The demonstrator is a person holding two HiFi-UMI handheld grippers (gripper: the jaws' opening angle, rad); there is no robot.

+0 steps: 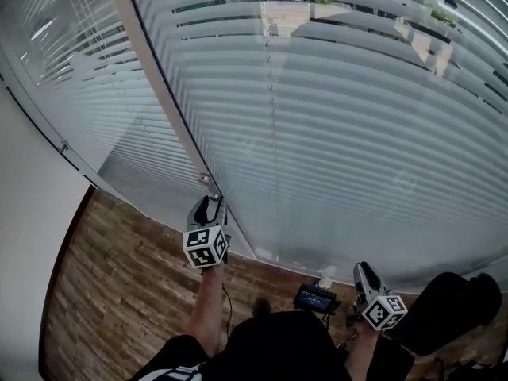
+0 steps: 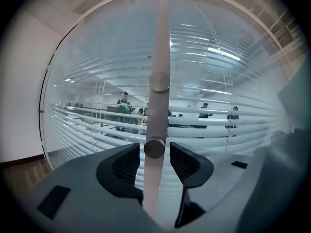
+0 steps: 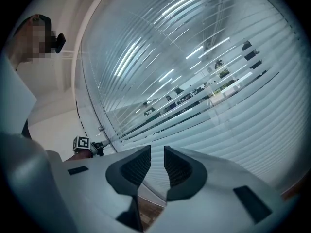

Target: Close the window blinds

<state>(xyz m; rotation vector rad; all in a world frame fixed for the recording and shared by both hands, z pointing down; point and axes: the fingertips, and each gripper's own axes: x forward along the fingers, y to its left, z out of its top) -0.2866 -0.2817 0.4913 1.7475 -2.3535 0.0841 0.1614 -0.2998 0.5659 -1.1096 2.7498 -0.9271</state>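
Blinds (image 1: 357,117) hung behind the glass on both sides of the pale upright post (image 1: 159,94), their slats tilted so that gaps remained between them. Through those gaps I could see people in a room beyond, in the left gripper view. I had the left gripper (image 2: 154,152) right at the post, low down near its foot, with its jaws apart and one on each side of a small round knob (image 2: 154,148) that stuck out from the post. I could not tell whether the pads touched it. A second knob (image 2: 159,81) sat higher up the same post. The right gripper (image 3: 157,161) was well to the right of the post and farther back from the glass. Its jaws were only narrowly apart, holding nothing, and pointed at the slats. The wooden floor (image 1: 119,276) ran up to the foot of the post.
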